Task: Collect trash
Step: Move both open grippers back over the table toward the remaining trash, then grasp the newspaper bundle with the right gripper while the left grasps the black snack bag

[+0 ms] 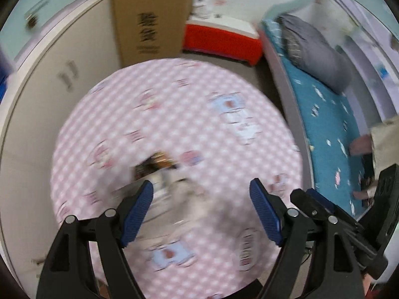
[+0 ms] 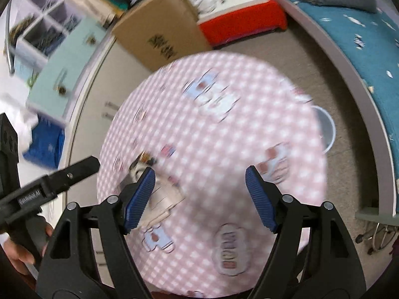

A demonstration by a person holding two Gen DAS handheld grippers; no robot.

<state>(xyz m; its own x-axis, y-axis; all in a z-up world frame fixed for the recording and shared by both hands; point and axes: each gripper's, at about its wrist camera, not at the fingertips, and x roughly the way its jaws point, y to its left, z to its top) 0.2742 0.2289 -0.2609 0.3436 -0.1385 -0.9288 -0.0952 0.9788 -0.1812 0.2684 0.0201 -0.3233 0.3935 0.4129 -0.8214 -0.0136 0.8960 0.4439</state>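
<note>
The left gripper (image 1: pixel 200 195) hangs over the near part of a round table (image 1: pixel 174 114), its blue pads spread wide with nothing between them. The right gripper (image 2: pixel 199 186) is likewise spread wide and empty above the same table (image 2: pixel 249 137). In the left view the right gripper shows as a black shape at the right edge (image 1: pixel 331 214); in the right view the left gripper juts in from the left edge (image 2: pixel 57 179), with a hand (image 2: pixel 17 251) on its handle.

The trash (image 1: pixel 164 174), a blurred heap of crumpled pale paper and a dark wrapper, lies on the pink checked cloth just past the left gripper's left pad. In the right view the trash (image 2: pixel 159 194) sits beside that gripper's left pad; whether they touch cannot be told through the blur.

Past the table's right rim, a pale bin (image 2: pixel 326 127) stands on the floor. Farther off, a tall cardboard box (image 1: pixel 149 17) leans by a cream cabinet (image 1: pixel 49 99), a red box (image 1: pixel 222 39) sits beside it, and a bed with a teal cover (image 1: pixel 326 124) and grey pillow (image 1: pixel 314 49) runs along the right.
</note>
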